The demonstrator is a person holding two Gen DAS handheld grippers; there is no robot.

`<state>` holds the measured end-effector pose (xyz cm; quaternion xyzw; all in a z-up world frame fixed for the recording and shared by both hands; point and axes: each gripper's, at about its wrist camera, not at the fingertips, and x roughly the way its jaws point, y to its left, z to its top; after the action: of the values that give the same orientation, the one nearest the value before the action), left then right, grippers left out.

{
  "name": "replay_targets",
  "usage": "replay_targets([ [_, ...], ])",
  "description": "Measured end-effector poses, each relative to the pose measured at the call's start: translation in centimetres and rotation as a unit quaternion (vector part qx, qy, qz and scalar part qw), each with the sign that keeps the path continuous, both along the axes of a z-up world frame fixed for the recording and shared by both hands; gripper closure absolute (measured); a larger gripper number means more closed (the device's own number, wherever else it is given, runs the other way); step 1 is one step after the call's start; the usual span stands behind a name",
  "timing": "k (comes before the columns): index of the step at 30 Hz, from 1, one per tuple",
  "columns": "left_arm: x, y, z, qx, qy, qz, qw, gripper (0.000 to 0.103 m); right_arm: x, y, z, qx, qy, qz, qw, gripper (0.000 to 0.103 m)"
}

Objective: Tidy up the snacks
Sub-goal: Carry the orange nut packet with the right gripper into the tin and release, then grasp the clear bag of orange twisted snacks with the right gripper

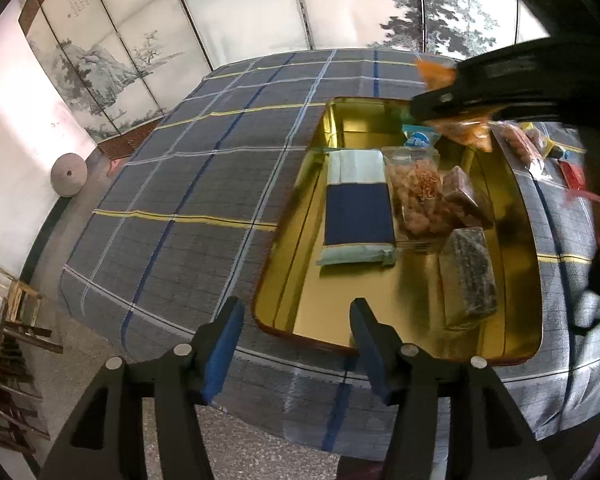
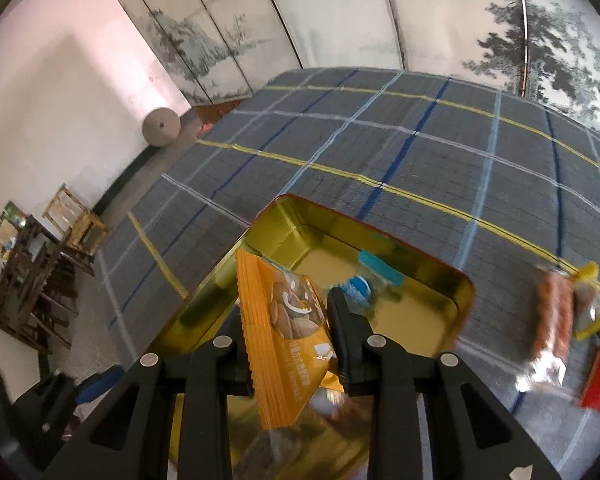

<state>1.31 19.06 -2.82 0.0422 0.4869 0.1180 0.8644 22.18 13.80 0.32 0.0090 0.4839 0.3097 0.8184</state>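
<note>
Left wrist: the left gripper (image 1: 296, 344) hangs released and empty, the tin (image 1: 284, 280) just ahead.

Right wrist: the right gripper (image 2: 288, 328) is clenched on an orange packet (image 2: 284, 320) over the tin (image 2: 456, 312). The packet looks light, crinkly and crushable; best pinched by its sealed edge.

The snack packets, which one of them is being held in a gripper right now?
The orange packet, pinched upright in the right gripper above the gold tin. The other packets lie in the tin or on the checked cloth.
</note>
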Motion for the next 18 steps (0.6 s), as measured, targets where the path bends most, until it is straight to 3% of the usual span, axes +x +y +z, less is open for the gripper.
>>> replay_targets([
  [8,0.4,-0.2,0.2,-0.007,-0.004,-0.008,0.9999,0.047,3.0,2.6,-1.8,0.005,0.024,-0.011,1.000,0.070],
  [10,0.5,-0.5,0.0,-0.007,0.000,-0.011,0.9999,0.046,2.8,1.8,-1.5,0.034,0.024,-0.024,0.999,0.058],
  [11,0.5,-0.6,0.0,-0.005,0.002,-0.011,0.9999,0.046,2.5,1.2,-1.1,0.046,0.020,-0.033,0.998,0.048],
  [12,0.6,-0.7,0.0,-0.002,0.001,-0.012,0.9999,0.046,2.0,0.2,-0.8,0.059,0.015,-0.044,0.997,0.046],
  [16,0.6,-0.8,0.2,-0.011,0.001,-0.013,0.9999,0.046,-1.8,-6.2,0.8,0.112,-0.025,-0.078,0.990,0.047],
  [18,0.6,-0.8,0.5,-0.018,-0.002,-0.011,0.9998,0.046,-3.6,-9.5,0.8,0.094,-0.052,-0.097,0.989,0.047],
])
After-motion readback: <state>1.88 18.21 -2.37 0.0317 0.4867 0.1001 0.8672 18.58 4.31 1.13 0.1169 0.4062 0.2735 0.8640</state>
